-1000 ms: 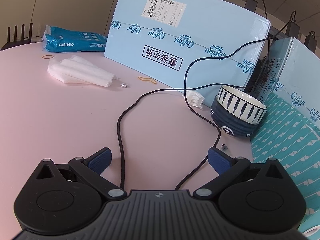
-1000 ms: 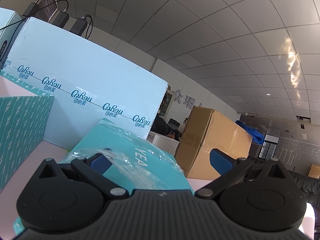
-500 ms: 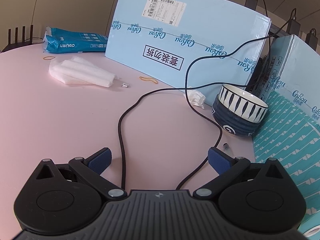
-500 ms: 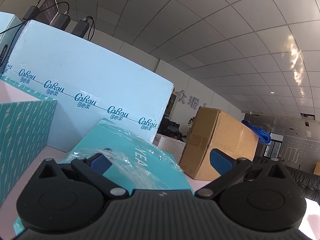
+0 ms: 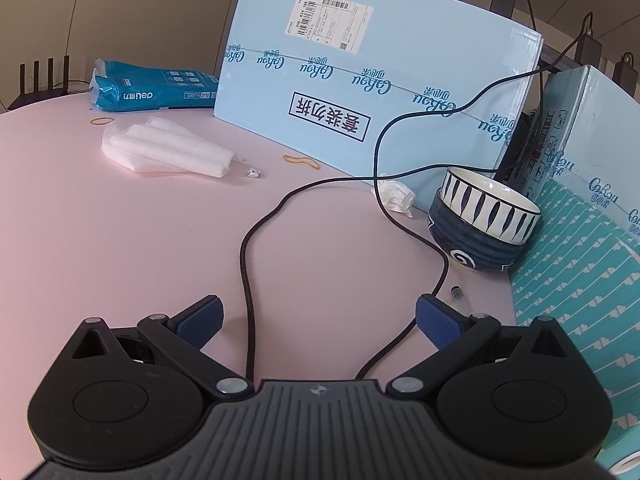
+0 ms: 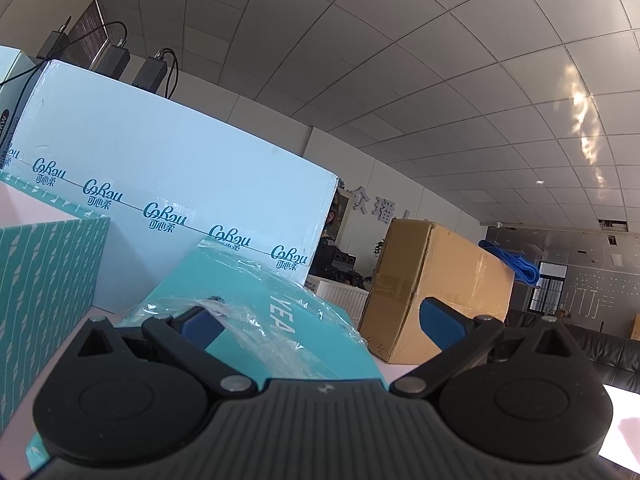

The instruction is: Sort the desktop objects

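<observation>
Between our left gripper's (image 5: 318, 316) spread, empty fingers a thin black cable (image 5: 246, 280) snakes over the pink tabletop (image 5: 100, 220). Beyond, a striped blue-and-white ceramic bowl (image 5: 482, 226) sits parked against pale blue cartons (image 5: 360, 92). Our right gripper (image 6: 320, 320), likewise agape, straddles a teal plastic-wrapped box (image 6: 256, 308), probably next to sort.

Both wrist views low over table (image 5: 120, 240)
</observation>
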